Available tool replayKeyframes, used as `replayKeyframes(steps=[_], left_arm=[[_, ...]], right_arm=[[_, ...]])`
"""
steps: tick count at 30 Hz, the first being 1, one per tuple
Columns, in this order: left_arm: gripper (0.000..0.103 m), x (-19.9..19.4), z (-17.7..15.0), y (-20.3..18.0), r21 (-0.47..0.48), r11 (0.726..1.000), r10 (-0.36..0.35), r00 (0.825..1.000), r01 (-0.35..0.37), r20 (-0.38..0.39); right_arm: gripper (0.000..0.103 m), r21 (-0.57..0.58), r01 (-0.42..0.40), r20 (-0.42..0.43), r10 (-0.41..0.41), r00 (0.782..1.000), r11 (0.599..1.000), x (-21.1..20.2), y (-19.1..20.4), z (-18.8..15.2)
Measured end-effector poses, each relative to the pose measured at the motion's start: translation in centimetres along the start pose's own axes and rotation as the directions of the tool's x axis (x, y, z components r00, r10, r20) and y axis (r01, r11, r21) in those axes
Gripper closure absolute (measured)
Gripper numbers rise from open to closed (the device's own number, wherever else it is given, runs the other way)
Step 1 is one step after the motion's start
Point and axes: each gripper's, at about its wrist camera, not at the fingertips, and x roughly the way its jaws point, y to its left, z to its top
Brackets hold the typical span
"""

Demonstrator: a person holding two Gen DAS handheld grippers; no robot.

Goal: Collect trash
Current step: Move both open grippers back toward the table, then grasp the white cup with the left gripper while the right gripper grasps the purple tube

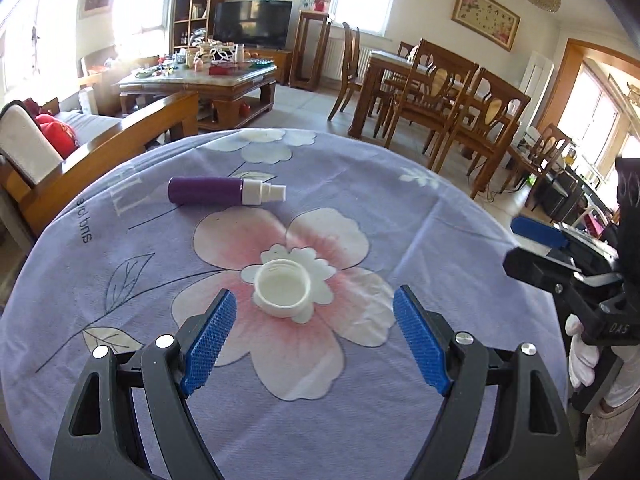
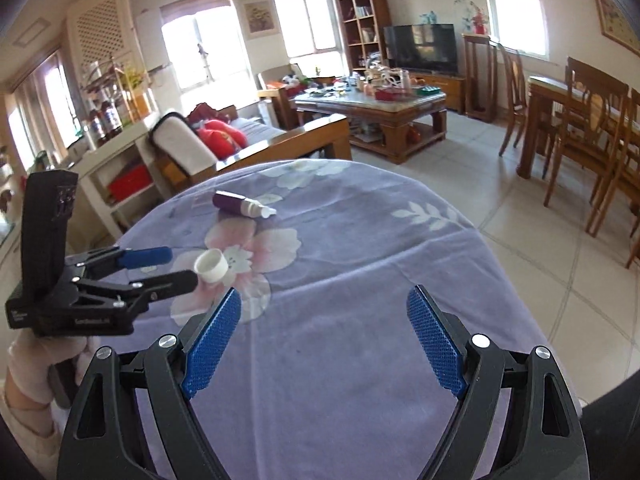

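A white plastic cap (image 1: 283,293) lies open side up on the flowered purple tablecloth (image 1: 440,240). My left gripper (image 1: 314,306) is open, its blue pads (image 1: 210,334) either side of the cap, just short of it. A purple spray bottle (image 1: 224,191) with a white nozzle lies on its side further back. From the right wrist view I see the left gripper (image 2: 182,266) open at the cap (image 2: 211,266), and the bottle (image 2: 242,205) beyond. My right gripper (image 2: 324,304) is open and empty over bare cloth; it also shows at the left wrist view's right edge (image 1: 516,246).
The round table's edge (image 2: 500,264) drops to a tiled floor on the right. A wooden sofa (image 1: 100,148) stands beyond the far left edge. A cluttered coffee table (image 1: 200,80) and dining chairs (image 1: 460,108) stand further back.
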Motion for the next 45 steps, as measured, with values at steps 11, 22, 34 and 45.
replayKeyframes(steps=[11,22,34,45], left_arm=[[0.023,2.7,0.1,2.8,-0.035,0.999,-0.041,0.996,0.039,-0.076],[0.063,2.3,-0.1,4.0,-0.05,0.999,0.019,0.999,-0.021,-0.04],[0.065,1.9,0.2,5.6,-0.119,0.993,-0.009,1.0,0.007,-0.021],[0.065,1.4,0.0,6.4,-0.147,0.989,-0.026,1.0,0.027,0.008]], right_arm=[[0.036,-0.196,-0.109,-0.153,0.079,0.985,0.975,10.2,4.4,6.2],[0.042,-0.245,-0.203,-0.248,0.141,0.958,0.948,17.8,5.9,8.8],[0.066,-0.298,-0.248,-0.299,0.157,0.941,0.922,21.6,9.9,9.9],[0.078,-0.182,-0.218,-0.293,0.158,0.943,0.959,20.2,8.0,9.8]])
